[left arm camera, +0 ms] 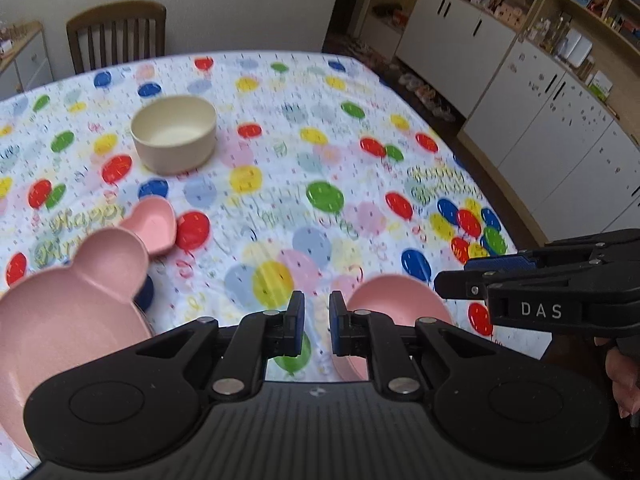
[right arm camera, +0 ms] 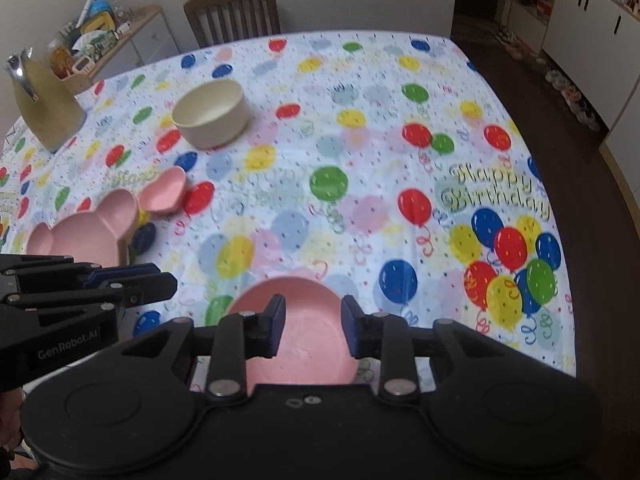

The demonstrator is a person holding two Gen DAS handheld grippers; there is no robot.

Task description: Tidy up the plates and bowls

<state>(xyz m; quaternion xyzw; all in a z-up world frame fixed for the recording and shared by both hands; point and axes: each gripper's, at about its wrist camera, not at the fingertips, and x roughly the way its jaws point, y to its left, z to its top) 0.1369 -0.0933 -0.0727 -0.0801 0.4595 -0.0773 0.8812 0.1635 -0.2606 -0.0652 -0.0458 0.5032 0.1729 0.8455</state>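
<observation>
The left tool hung above the near edge of the surface with its jaws drawn nearly together and nothing between them, only the balloon-print cloth showing in the narrow gap. The right tool hovered just beside it, jaws parted and empty, with a round pink plate lying on the cloth below and between them, not touched by either pad. Seen from the left wrist, the right tool carried the white letters "DAS" on its side; seen from the right wrist, the left tool's body read "GenRobot.AI". To the left lay a pink bear-shaped divided plate resting on something dark blue, and just beyond its ear a small pink heart-shaped dish. Farther back, well apart from these, stood a cream bowl upright and empty. The middle and right of the cloth were open, with "Happy Birthday" printed near the right edge, where the surface dropped off to dark floor. A tan jug stood at the far left corner, a wooden chair behind the far edge, and white cabinets lined the right wall.
</observation>
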